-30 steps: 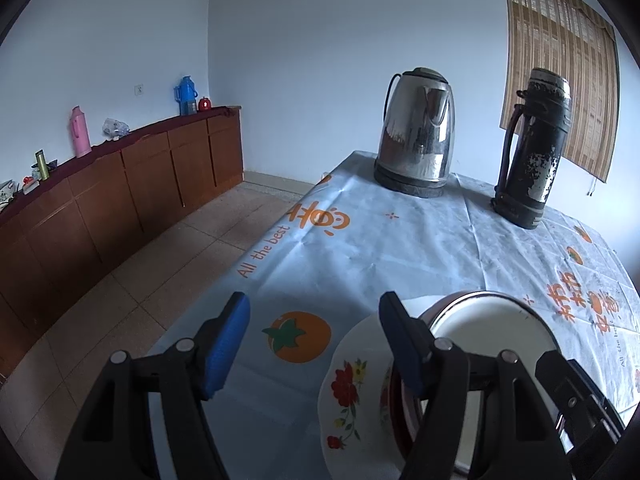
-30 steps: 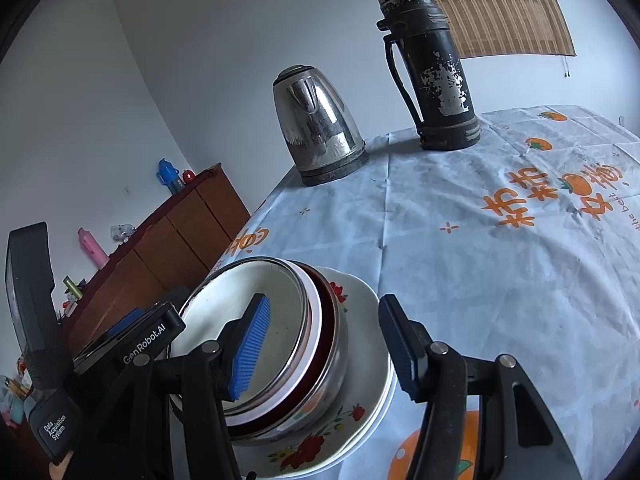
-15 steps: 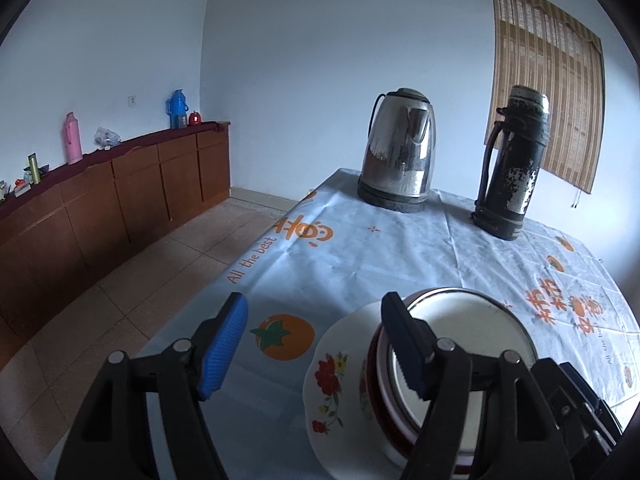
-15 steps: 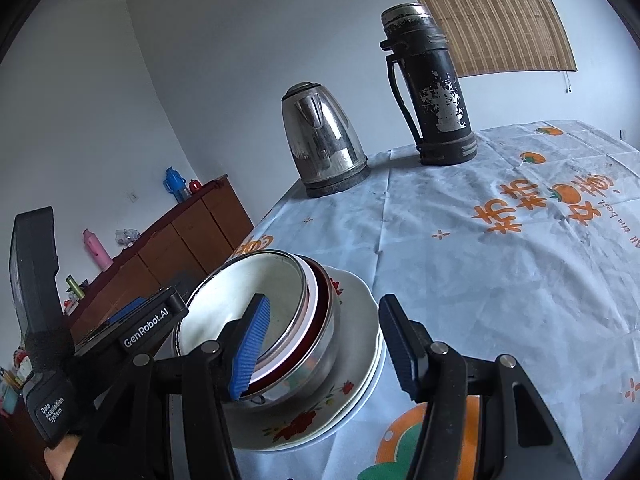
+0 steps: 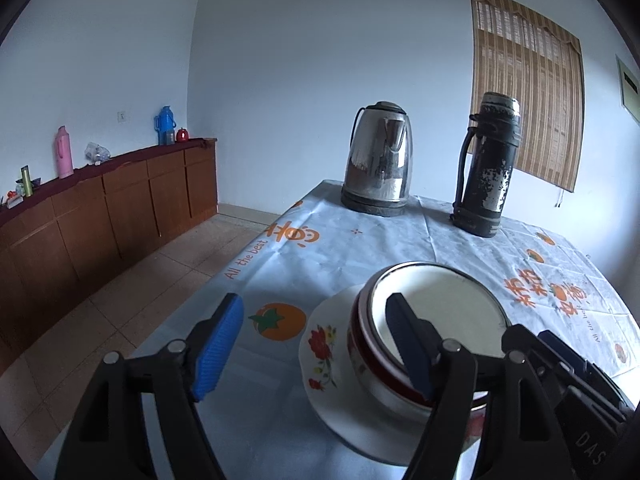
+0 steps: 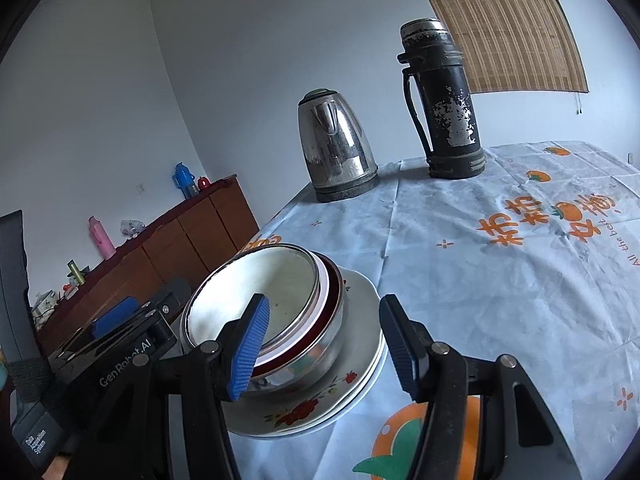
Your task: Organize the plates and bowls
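Both grippers have backed away, fingers spread, from nested bowls on stacked floral plates

Shiny steel bowl with white inside nested upright in red-banded white bowl, both atop stacked white scalloped plates with red flower print, nearer than steel kettle, on tablecloth

Both grippers were black, with ribbed blue pads, silver screws and white "GenRobot.AI" lettering.
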A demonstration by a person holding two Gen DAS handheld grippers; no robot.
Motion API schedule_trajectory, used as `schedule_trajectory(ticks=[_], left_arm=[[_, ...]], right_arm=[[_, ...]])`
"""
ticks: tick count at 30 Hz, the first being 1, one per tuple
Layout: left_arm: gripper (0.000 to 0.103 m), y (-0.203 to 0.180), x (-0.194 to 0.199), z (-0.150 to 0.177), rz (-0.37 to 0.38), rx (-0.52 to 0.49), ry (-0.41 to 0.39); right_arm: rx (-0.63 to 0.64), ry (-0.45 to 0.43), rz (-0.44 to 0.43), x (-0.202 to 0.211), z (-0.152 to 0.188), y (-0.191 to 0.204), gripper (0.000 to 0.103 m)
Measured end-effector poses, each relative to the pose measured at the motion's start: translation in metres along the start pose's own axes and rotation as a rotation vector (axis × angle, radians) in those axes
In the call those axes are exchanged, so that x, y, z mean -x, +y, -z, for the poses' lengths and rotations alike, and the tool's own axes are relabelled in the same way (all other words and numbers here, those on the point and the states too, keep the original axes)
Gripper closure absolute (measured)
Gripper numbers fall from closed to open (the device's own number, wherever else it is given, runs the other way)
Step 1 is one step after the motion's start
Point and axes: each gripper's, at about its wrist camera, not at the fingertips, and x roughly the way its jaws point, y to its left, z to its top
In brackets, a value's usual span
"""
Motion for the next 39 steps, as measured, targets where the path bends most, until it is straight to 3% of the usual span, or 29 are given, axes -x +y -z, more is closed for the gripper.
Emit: schedule_trajectory(ticks=[18,24,31,36,39], left_arm=[[0.028,-0.001,0.018,0.014,-0.013,-0.001,-0.014],[0.023,0.003,0.033,0.021,-0.008,0.016,-0.026],[0.023,0.003,0.049,0.025,0.0,0.027,-0.04],[0.013,0.002,0.057,0.027,-0.012,0.028,-0.046],[0.006,0.003,0.06,0.029,-0.03,0.033,-0.035]], right_arm=[[0.06,-0.055,0.004,0.022,0.011,0.008,0.042],[0.07,-0.105,0.018,0.039,0.017,0.012,0.033],[0.105,-0.137,0.018,0.053,0.022,0.017,0.032],[0.113,-0.16,0.022,0.064,0.025,0.019,0.031],[0.109,-0.18,0.032,0.071,0.026,0.018,0.026]])
